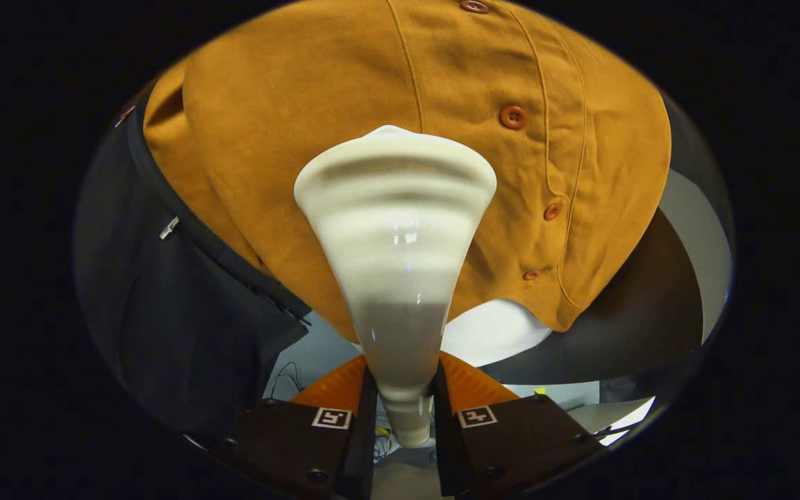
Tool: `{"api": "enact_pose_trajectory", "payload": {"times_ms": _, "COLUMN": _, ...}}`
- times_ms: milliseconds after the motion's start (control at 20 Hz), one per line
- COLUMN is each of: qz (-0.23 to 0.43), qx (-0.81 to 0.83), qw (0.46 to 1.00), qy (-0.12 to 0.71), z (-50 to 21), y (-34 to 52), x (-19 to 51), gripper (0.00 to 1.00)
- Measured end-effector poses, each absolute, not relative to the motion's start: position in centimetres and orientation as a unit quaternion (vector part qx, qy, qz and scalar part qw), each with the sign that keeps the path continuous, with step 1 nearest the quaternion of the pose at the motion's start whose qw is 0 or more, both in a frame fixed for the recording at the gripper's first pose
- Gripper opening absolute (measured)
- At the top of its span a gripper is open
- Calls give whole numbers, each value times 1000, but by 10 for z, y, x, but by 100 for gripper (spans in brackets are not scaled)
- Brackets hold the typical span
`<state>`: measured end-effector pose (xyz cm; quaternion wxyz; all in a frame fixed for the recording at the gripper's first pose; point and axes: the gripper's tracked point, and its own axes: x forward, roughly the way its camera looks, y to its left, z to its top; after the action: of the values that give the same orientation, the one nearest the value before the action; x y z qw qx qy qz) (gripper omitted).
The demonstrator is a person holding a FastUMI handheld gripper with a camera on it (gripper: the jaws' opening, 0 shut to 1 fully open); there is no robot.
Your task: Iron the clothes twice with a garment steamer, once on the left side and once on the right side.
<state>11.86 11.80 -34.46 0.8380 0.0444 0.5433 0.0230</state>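
The tongs (400, 399) clench the garment steamer (394, 229) by its narrow handle, its wide head pressed against the mustard shirt (303, 90) at frame centre.

One steamer (394, 229), two garments (344, 104), four buttons (513, 117).

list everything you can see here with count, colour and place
cream cone-shaped plastic steamer head: 1, cream, between the jaws, its wide end against the shirt
mustard-orange button-front cloth shirt: 1, hanging just beyond the steamer
round shirt buttons: 5 visible, reddish-brown, along the placket beside the steamer
dark navy garment: 1, hanging beside the shirt
white fabric: 1, under the shirt hem
gripper: 1, jaws shut on the steamer's narrow neck
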Motion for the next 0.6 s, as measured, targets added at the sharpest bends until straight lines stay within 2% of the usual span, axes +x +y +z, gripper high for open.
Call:
{"api": "enact_pose_trajectory", "payload": {"times_ms": 250, "qz": 37, "qx": 36, "qw": 835, "qy": 548, "z": -343, "y": 114, "x": 111, "gripper": 40}}
{"api": "enact_pose_trajectory", "payload": {"times_ms": 600, "qz": 57, "qx": 31, "qw": 896, "qy": 439, "z": -258, "y": 90, "x": 146, "gripper": 40}}
